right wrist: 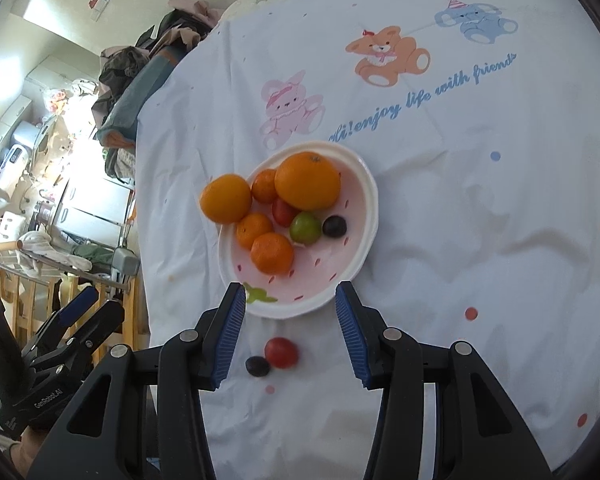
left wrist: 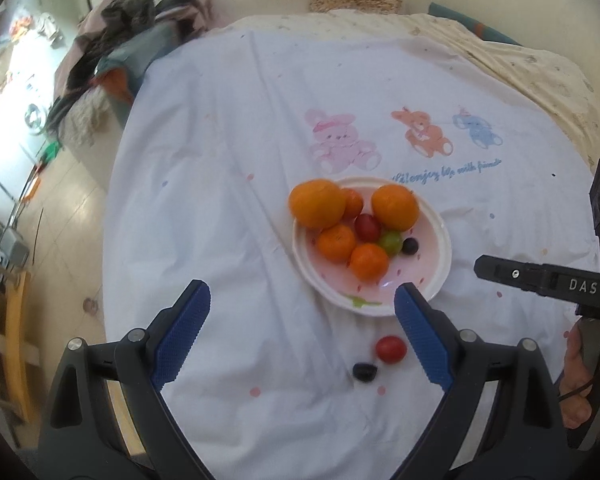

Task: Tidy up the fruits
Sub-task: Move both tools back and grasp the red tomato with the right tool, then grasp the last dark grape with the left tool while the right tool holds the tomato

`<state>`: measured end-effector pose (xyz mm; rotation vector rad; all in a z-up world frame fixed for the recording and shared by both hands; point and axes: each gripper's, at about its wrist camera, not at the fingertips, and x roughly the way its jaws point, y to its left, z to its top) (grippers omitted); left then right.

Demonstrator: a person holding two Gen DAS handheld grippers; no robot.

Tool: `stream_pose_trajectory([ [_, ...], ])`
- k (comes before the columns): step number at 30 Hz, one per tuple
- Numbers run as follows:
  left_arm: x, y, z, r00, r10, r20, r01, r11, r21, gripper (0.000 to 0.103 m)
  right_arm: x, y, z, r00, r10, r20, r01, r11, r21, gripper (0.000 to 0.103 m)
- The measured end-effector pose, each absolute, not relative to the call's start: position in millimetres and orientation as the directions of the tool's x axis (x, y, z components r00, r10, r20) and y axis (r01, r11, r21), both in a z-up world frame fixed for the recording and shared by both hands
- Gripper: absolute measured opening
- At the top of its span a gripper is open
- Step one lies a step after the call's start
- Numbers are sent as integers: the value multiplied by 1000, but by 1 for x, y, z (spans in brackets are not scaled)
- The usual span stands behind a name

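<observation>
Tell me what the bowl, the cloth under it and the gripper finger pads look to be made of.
Bowl: smooth, glossy white rim with pink printed inside, catching a highlight; likely glazed ceramic, possibly melamine.
Cloth: thin matte woven fabric, creased and wrinkled, with printed bears and lettering.
Finger pads: blue, matte, with a fine knobbed texture; probably rubber or soft plastic on black hard-plastic arms.

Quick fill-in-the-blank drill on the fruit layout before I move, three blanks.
1. The small red fruit and dark fruit lie on the ____, outside the plate.
2. Only one fruit in the plate is ____ in colour.
3. Both grippers, left and right, are ____.

Missing: cloth; green; open
</observation>
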<state>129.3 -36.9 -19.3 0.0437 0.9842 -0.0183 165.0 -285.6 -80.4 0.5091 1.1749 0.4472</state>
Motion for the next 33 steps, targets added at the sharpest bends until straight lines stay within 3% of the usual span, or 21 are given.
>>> stream_pose_trajectory([
  [8,129,-20,-41,510,-28,-860,-26,999,-48,92,163,-272,-83,295,585,-755,-79,803,591,50],
  [14,132,1,-35,528,-66,-847,-114,982,-148,92,165,-256,-105,242,533,-811,-80,844,530,50],
  [25,137,21,-53,443,-9,-897,-176,980,-96,92,166,-196,-149,49,508,-860,-194,849,491,50],
  [29,139,25,-60,415,-21,-910,-197,974,-113,92,159,-182,-155,45,425,-904,-265,878,399,44],
  [31,140,25,-59,418,-23,-908,-201,972,-117,92,158,-180,-153,45,405,-913,-290,880,376,33],
  [33,140,22,-58,427,-22,-904,-194,974,-116,92,158,-181,-153,43,411,-911,-290,877,382,33],
])
